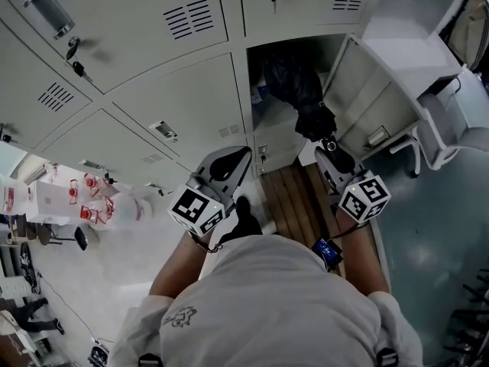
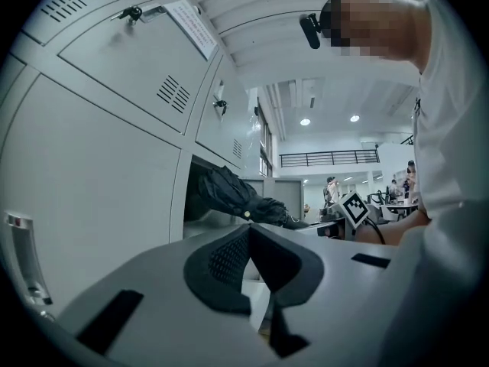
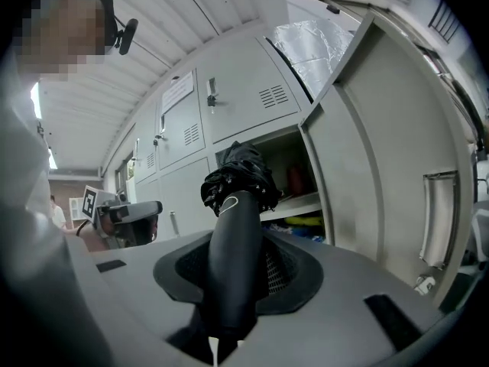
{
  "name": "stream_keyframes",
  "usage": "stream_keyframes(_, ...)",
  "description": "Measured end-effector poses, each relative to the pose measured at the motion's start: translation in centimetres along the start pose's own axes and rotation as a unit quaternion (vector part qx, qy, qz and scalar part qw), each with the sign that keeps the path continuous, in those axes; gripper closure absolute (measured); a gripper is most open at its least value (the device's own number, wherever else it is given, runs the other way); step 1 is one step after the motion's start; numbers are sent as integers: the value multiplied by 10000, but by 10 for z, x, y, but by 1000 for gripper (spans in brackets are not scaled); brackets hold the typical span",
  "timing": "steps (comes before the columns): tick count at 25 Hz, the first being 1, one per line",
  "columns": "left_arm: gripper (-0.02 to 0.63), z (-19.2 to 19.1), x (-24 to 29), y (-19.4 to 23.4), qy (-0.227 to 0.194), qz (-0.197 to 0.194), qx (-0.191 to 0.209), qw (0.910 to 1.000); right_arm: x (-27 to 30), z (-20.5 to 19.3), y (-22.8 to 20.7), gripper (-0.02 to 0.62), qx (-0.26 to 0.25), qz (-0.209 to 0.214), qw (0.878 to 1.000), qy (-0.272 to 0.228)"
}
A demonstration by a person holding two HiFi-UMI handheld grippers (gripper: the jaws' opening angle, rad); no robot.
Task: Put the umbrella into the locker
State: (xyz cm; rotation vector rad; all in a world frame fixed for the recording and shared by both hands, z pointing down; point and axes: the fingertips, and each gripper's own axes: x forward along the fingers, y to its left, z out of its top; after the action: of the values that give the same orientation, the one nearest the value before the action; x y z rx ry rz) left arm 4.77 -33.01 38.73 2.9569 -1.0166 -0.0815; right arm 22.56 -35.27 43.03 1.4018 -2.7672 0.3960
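A black folded umbrella [image 1: 294,82] points into the open locker [image 1: 263,102], its canopy end inside the opening. In the right gripper view its smooth handle [image 3: 231,243] runs up between the jaws to the bunched canopy [image 3: 241,176]. My right gripper [image 1: 330,150] is shut on that handle, just in front of the locker. My left gripper [image 1: 229,159] hangs to the left before a closed locker door, its pads [image 2: 229,258] together with nothing between them. The left gripper view shows the umbrella [image 2: 229,193] reaching into the opening from the side.
The locker's door [image 1: 374,90] stands swung open to the right. Inside, a shelf [image 3: 294,202] has a red thing [image 3: 296,178] above it and yellow things [image 3: 306,222] below it. Closed lockers with keys [image 1: 76,67] fill the left. A slatted wooden platform [image 1: 294,197] lies underfoot.
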Motion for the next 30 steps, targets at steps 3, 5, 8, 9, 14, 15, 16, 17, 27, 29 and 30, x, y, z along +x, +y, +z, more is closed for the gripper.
stream_keyframes(3, 595, -2, 11, 16, 51, 6, 64, 10000, 18, 1, -11, 443, -3, -39, 10000, 52)
stream_keyframes(5, 595, -4, 17, 25, 81, -1, 72, 9999, 31, 2, -18, 443, -12, -39, 10000, 86)
stream_keyframes(8, 595, -6, 26, 39, 103, -20, 43, 9999, 49, 4, -26, 443, -22, -41, 9999, 128)
stream_keyframes(9, 595, -6, 29, 42, 116, -33, 44, 9999, 54, 5, -28, 443, -21, -48, 9999, 144)
stream_keyframes(14, 595, -5, 41, 54, 134, -126, 56, 9998, 79, 10, -38, 443, -33, -58, 9998, 208)
stream_keyframes(15, 595, -5, 44, 55, 139, -147, 70, 9998, 85, 11, -40, 443, -41, -56, 9997, 223)
stream_keyframes(16, 595, -4, 46, 56, 148, -170, 98, 9997, 90, 12, -41, 443, -59, -53, 9997, 237)
stream_keyframes(17, 595, -4, 48, 57, 159, -193, 134, 9996, 96, 13, -43, 443, -82, -49, 9996, 248)
stream_keyframes(27, 595, -1, 64, 65, 145, -378, 193, 9990, 150, 27, -57, 443, -354, -44, 9984, 446)
stream_keyframes(29, 595, -3, 66, 67, 154, -405, 183, 9989, 161, 28, -59, 443, -393, -18, 9980, 496)
stream_keyframes(30, 595, -4, 67, 67, 163, -420, 179, 9988, 167, 28, -60, 443, -409, -12, 9978, 524)
